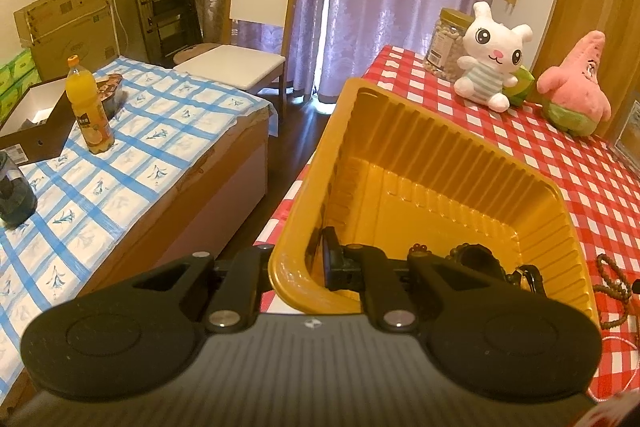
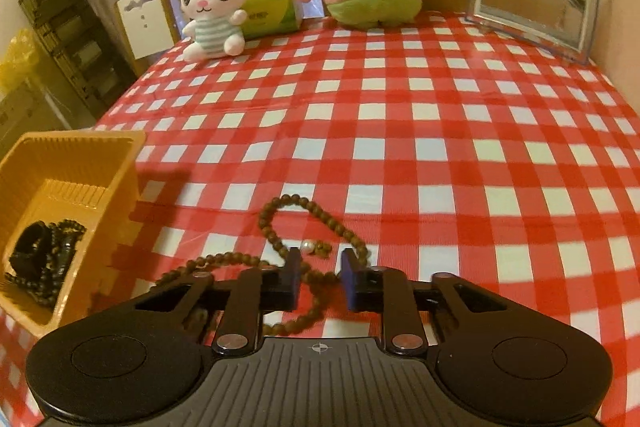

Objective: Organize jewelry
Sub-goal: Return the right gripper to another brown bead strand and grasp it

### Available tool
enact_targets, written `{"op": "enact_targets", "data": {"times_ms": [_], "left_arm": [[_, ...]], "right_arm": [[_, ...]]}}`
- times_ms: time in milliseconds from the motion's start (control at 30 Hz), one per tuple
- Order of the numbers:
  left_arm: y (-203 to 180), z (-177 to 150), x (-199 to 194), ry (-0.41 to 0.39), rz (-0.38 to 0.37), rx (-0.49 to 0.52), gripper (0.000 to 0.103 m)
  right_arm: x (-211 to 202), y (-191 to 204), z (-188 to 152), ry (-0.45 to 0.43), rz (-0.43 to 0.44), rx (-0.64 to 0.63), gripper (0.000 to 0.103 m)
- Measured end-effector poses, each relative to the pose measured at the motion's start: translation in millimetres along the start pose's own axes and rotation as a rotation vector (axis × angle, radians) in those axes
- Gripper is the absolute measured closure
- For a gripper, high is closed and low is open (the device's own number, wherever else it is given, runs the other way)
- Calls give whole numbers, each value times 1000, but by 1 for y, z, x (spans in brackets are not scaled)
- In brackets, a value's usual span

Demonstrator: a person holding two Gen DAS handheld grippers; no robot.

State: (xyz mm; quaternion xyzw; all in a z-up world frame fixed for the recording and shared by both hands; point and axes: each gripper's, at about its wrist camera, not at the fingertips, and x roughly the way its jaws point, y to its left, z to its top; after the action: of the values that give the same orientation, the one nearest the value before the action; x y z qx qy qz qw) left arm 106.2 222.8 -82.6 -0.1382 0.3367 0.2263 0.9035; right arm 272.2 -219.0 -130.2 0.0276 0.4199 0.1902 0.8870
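Left wrist view: left tool (image 1: 299,269) pinches ribbed wall of glossy yellow plastic tray (image 1: 460,163), dark beaded jewelry (image 1: 476,257) inside. Right tool (image 2: 319,277), jaws apart, straddles brown round-bead wooden necklace (image 2: 280,227) looped on red-white checked counter (image 2: 400,107), pads not pressing.

Checked table (image 2: 400,131): tray (image 2: 120,163), beads (image 2: 280,227), plushes (image 2: 212,11).

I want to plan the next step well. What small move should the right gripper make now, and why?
Probably close the right gripper fully on the brown bead necklace. A strand already lies between its fingers on the checkered tablecloth, but they do not press it yet. The left gripper is pinching the yellow tray wall, ready to receive it.
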Motion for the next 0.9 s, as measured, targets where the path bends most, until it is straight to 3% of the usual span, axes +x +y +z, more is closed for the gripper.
{"op": "enact_targets", "data": {"times_ms": [300, 467, 900], "left_arm": [[-3, 0, -2, -5, 14, 1, 93], [-1, 0, -3, -4, 16, 0, 93], [-1, 0, -3, -3, 11, 1, 93]], "right_arm": [[25, 2, 4, 5, 7, -64, 90], [30, 2, 3, 6, 5, -88, 102], [7, 9, 9, -43, 24, -79, 103]]}}
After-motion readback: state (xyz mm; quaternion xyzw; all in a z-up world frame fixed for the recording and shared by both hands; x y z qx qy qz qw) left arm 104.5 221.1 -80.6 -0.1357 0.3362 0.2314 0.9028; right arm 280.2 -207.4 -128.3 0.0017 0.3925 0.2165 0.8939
